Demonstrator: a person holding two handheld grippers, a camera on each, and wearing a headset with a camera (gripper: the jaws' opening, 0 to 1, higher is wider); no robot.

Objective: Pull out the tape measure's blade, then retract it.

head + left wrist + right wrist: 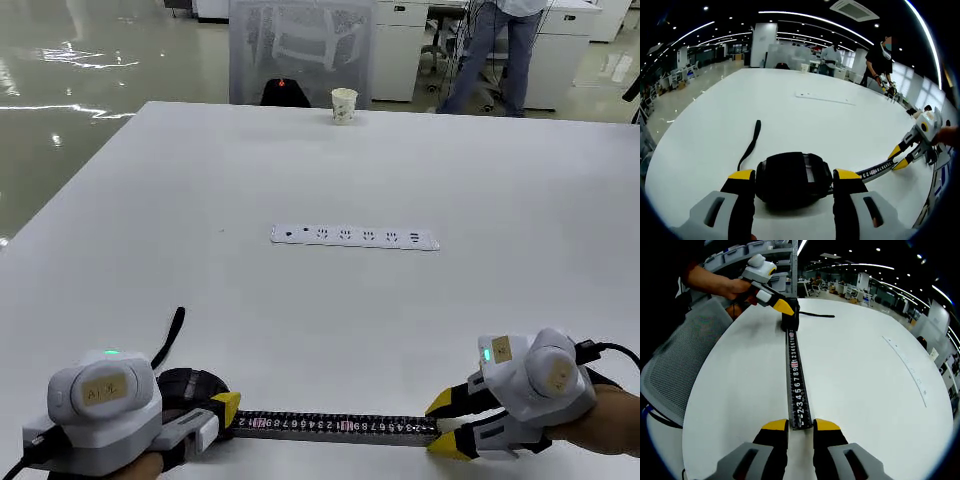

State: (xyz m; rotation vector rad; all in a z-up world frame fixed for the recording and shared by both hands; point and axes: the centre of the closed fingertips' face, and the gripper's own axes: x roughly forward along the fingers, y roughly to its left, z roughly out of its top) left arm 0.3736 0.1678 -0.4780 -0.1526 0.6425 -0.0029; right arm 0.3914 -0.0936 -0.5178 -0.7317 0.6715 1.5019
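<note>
The case (794,177) was held at near left in the half-open jaws of the left gripper (795,175), the blade (796,375) was laid out rightward and pinched at its tip by the nearly closed jaws of the right gripper (801,426); the pull-out was judged largely done, the retraction left.
</note>
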